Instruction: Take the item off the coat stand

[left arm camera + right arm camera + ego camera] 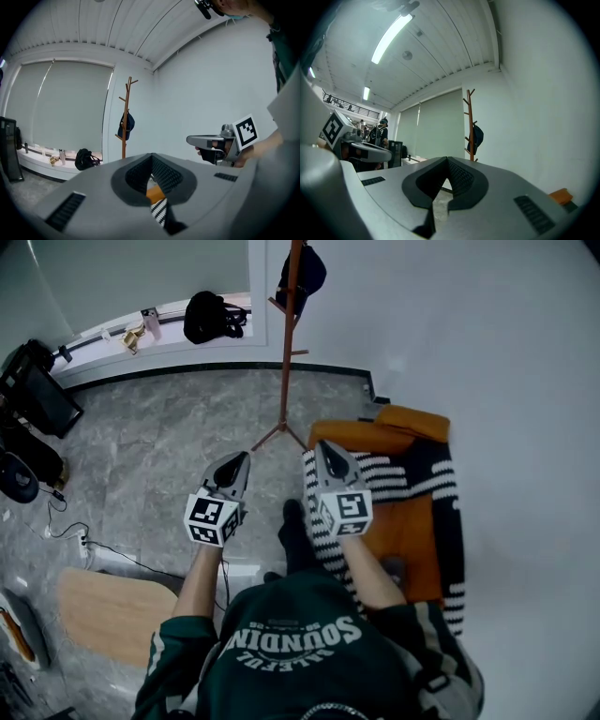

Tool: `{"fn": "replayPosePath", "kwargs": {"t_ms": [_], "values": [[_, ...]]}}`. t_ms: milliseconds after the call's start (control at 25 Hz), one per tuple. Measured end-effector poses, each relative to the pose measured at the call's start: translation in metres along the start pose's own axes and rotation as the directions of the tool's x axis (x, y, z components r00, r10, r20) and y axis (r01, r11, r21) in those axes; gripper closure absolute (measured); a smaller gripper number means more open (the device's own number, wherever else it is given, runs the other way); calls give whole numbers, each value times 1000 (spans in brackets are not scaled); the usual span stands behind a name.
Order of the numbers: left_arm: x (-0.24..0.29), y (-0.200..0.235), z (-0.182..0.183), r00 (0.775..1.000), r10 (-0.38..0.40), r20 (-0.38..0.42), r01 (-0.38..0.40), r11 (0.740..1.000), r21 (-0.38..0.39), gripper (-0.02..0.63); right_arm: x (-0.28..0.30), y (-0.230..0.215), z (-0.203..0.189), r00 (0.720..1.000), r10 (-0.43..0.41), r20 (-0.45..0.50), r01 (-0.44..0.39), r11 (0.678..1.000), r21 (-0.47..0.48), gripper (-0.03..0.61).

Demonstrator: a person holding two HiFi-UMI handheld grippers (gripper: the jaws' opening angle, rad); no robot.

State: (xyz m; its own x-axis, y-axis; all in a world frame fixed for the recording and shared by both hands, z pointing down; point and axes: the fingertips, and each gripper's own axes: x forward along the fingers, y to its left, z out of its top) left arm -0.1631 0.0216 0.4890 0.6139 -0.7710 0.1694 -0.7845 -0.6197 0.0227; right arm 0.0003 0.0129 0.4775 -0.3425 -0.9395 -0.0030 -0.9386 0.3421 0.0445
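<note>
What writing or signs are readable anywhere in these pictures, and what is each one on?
"SOUNDIN": big white letters, upside down, on the person's green sweatshirt.
Smaller line next to it: too blurred to read.
The cubes on the left gripper and right gripper: black-and-white square markers, no words.

Matt wooden coat stand (290,334), a dark, seemingly cloth cap (302,273), polished stone-look floor (169,456).

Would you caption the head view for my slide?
The left gripper and right gripper, jaws shut, face a coat stand bearing a cap.
</note>
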Motion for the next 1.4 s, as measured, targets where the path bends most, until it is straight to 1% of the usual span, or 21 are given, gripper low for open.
{"fn": "replayPosePath", "kwargs": {"t_ms": [240,360,480,720,880,1000,1200,1320,1400], "values": [[33,28,6,1000,-10,-1,10,1000,11,613,46,-11,1,1000,4,2,-4,1000,2,578],[55,42,13,1000,-18,-5,19,1000,21,614,72,-22,1,1000,-5,1,5,1000,20,578],[81,60,17,1000,-23,-12,23,1000,14,613,101,-36,0,1000,-11,-6,12,999,30,578],[143,95,31,1000,-14,-10,14,1000,4,614,166,-68,6,1000,21,-3,-21,1000,14,578],[187,115,42,1000,-5,-10,5,1000,-11,613,209,-99,6,999,30,-13,-30,998,49,578],[215,128,52,1000,4,-11,-4,1000,-14,614,238,-117,14,999,45,-10,-44,997,58,578],[260,140,62,1000,20,-5,-21,1000,-11,614,273,-149,18,997,71,3,-71,995,76,578],[285,139,61,1000,27,-7,-27,1000,-5,614,287,-168,17,995,94,16,-96,989,112,578],[299,142,62,1000,30,-6,-30,1000,-9,613,298,-178,20,993,111,25,-114,988,106,578]]}}
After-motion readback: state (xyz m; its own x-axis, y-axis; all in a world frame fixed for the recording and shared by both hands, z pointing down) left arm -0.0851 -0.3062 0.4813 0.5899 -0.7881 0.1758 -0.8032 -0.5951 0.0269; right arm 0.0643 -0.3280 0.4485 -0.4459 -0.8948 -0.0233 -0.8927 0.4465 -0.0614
